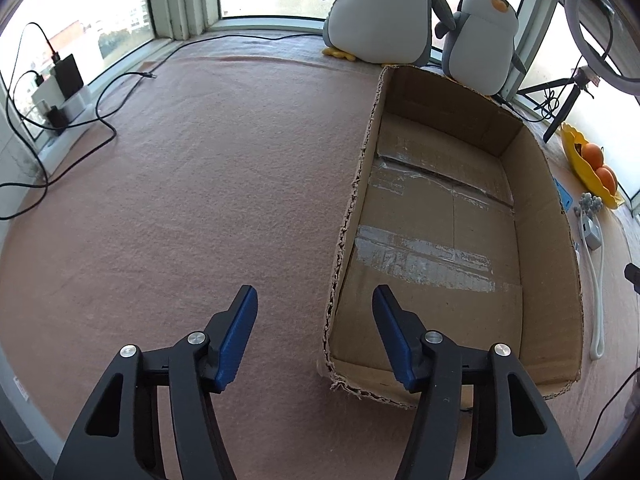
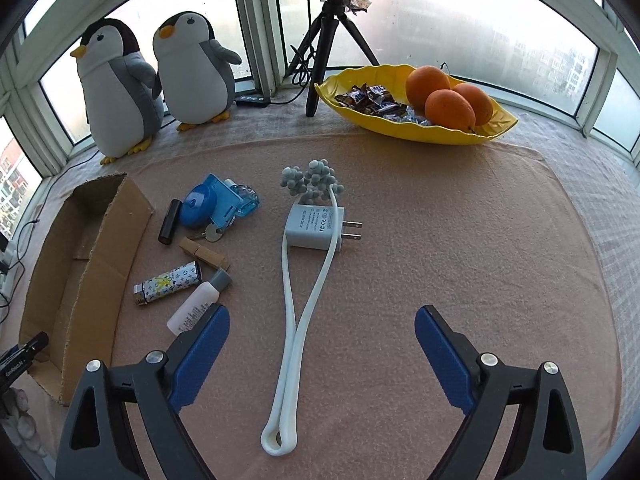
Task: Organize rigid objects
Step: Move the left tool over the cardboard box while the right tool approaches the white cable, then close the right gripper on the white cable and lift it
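Note:
An empty, open cardboard box (image 1: 436, 216) lies on the pink cloth. My left gripper (image 1: 315, 296) is open and straddles the box's near left wall, pads clear of it. In the right wrist view several small items lie beside the box (image 2: 100, 240): a black cylinder (image 2: 170, 222), a blue plastic case (image 2: 206, 204), a blue glass bottle (image 2: 246, 200), a key (image 2: 212, 234), a wooden clothespin (image 2: 204, 254), a patterned lighter (image 2: 168, 284) and a white bottle (image 2: 198, 304). A white power adapter (image 2: 314, 226) rests on a looped white tube (image 2: 296, 320). My right gripper (image 2: 323, 314) stands open over the tube.
Two plush penguins (image 2: 160, 76) stand by the window. A yellow dish (image 2: 416, 128) holds oranges and sweets at the back right, next to a black tripod (image 2: 324, 40). Black cables and a charger block (image 1: 60, 100) lie at the cloth's far left.

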`<state>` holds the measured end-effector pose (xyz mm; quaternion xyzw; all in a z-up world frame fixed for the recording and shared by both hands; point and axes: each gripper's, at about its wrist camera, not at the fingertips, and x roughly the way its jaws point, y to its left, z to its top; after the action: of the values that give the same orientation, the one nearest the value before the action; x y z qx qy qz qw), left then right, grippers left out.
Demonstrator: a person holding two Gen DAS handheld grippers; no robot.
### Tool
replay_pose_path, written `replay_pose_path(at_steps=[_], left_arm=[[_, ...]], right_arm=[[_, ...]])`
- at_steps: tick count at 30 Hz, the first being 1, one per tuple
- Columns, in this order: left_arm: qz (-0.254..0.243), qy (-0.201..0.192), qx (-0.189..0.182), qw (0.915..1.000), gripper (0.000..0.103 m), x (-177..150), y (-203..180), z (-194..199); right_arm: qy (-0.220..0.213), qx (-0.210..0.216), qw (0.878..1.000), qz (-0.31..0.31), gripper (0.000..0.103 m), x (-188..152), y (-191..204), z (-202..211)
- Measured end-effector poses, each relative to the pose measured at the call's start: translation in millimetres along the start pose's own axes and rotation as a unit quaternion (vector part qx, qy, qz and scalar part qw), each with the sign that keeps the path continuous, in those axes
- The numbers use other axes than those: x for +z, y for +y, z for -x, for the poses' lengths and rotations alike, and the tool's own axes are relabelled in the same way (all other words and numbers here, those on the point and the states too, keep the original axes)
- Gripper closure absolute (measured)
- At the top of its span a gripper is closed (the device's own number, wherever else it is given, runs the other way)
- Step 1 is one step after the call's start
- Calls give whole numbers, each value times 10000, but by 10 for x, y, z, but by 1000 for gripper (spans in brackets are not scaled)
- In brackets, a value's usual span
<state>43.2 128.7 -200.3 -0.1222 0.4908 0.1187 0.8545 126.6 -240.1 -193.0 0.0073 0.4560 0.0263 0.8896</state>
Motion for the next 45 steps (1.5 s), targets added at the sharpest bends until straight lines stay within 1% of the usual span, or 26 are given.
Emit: replay_pose_path(at_steps=[3,4,6,8,14,17,19,21,24,26,33,34,36,39,42,45], left_arm=[[113,17,-180,9998,48,-6,27,-30],[145,34,-229,9996,48,-6,34,-40],[153,48,-279,9995,51,-3,31,-48],[131,54,-305,9994,52,1,28,-58],[75,132,-321,9994,55,18,12,-99],[40,160,-312,9994,57,28,0,-122],[52,180,-317,9993,58,29,3,-137],[57,194,-325,9993,58,26,1,-149],[42,207,-323,9993,58,33,-2,-152],[31,212,-314,9993,58,40,-10,-157],[9,195,-272,9994,58,50,-27,-162],[9,195,-269,9994,58,51,-30,-162],[8,197,-266,9995,58,51,-30,-164],[8,196,-269,9994,58,50,-30,-165],[9,196,-266,9995,58,50,-31,-167],[11,189,-262,9995,58,51,-30,-169]], right_arm=[[208,105,9996,-131,25,-3,-61,-113],[262,129,9994,-170,26,-5,-77,-147],[357,176,9989,-233,32,2,-103,-205],[422,213,9985,-262,36,3,-111,-242],[541,273,9979,-221,39,30,-39,-369],[569,231,9980,-129,42,53,13,-439],[608,168,9980,-62,43,68,40,-499],[660,146,9977,-44,48,74,48,-553],[697,110,9975,-14,50,74,40,-609],[693,153,9975,-69,50,81,9,-628],[579,474,9955,-574,50,168,-185,-627],[562,490,9952,-640,52,187,-206,-632],[575,494,9947,-689,63,224,-235,-662],[629,590,9932,-779,73,253,-268,-729],[736,725,9903,-931,75,257,-301,-801],[729,727,9902,-945,75,259,-297,-824]])
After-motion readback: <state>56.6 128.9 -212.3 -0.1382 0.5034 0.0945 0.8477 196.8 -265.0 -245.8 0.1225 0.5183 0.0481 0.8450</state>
